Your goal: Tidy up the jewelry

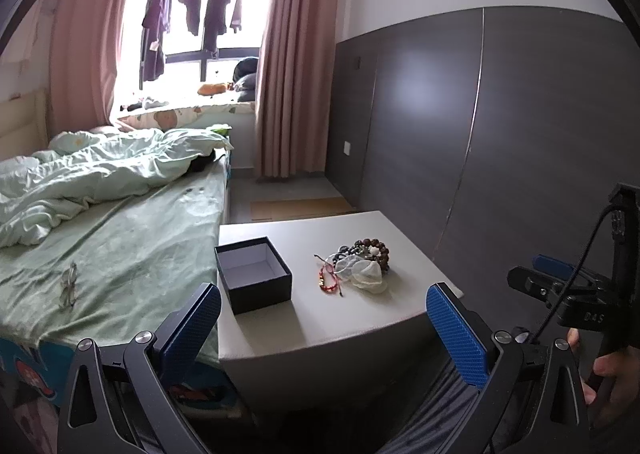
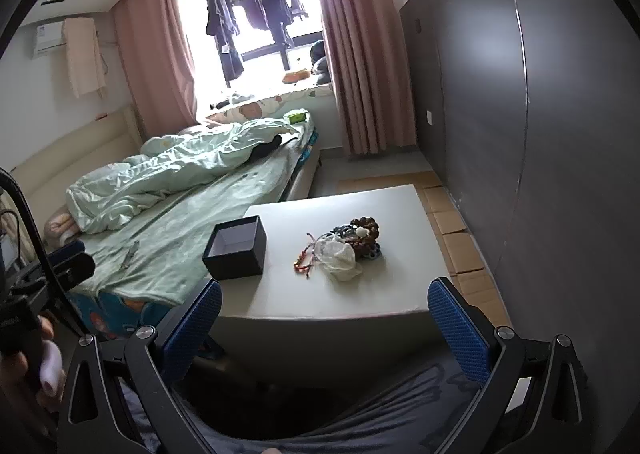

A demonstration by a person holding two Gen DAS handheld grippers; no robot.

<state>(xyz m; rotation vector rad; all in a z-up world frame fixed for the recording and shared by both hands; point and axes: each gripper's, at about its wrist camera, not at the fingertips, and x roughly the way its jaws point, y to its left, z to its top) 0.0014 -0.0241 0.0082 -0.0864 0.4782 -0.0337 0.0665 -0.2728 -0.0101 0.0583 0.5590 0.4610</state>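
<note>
Jewelry (image 1: pixel 358 264) lies heaped right of the open box (image 1: pixel 253 274) on the tabletop (image 1: pixel 320 318), ready for sorting; left gripper (image 1: pixel 324 328) and right gripper (image 2: pixel 325 324) hover wide, empty.

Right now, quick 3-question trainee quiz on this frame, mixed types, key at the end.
1. True or false: the box on the table has its lid on.
2. Multiple choice: the red bracelet lies A) inside the box, B) on the table between the box and the pouch, C) on the bed.
3. Fill in: the left gripper and right gripper are both ____, holding nothing.

Key: 1 false; 2 B; 3 open.
</note>
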